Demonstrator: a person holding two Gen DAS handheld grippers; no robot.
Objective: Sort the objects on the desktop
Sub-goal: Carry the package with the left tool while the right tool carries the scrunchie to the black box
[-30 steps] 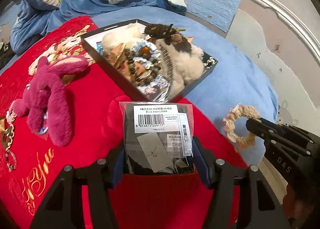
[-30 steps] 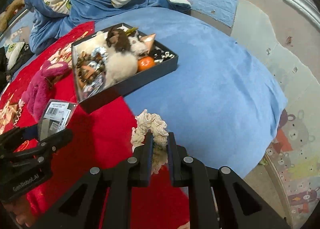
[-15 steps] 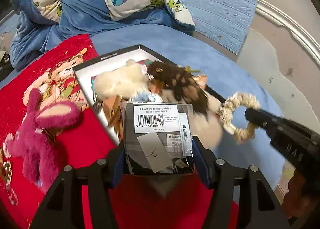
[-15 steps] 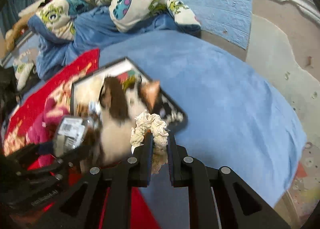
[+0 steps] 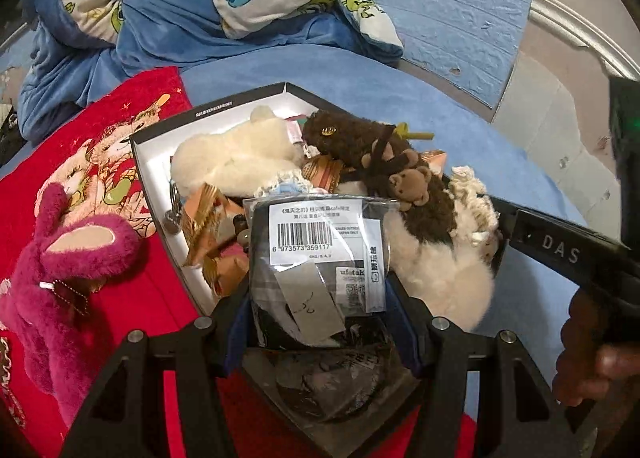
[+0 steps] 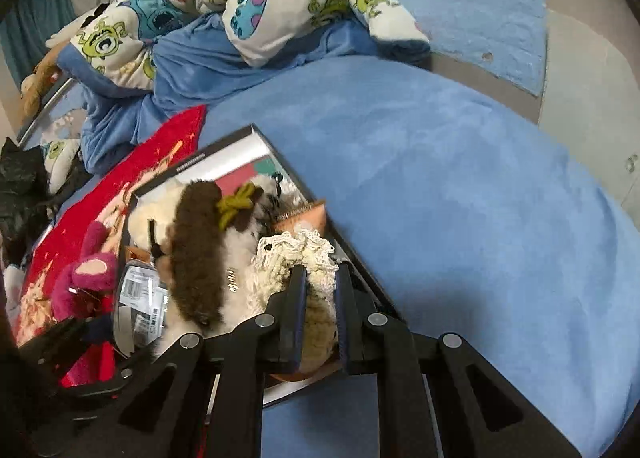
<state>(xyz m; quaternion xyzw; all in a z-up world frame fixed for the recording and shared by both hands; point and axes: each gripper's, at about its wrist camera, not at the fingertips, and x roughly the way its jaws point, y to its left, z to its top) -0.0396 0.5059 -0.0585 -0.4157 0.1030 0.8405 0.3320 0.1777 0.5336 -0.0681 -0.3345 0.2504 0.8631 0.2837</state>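
Right tool (image 6: 320, 278) grips scrunchie (image 6: 298, 248) above box (image 6: 360, 262).

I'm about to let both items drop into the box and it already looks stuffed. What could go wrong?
1. The box is heaped with plush toys, so the bagged packet in the left gripper may slide off the pile onto the red cloth.
2. The lace scrunchie in the right gripper hangs near the box's right rim and could fall outside onto the blue blanket.

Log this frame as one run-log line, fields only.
left gripper: shut on plastic packet | right gripper: shut on cream scrunchie | both over black box | pink plush outside on red cloth
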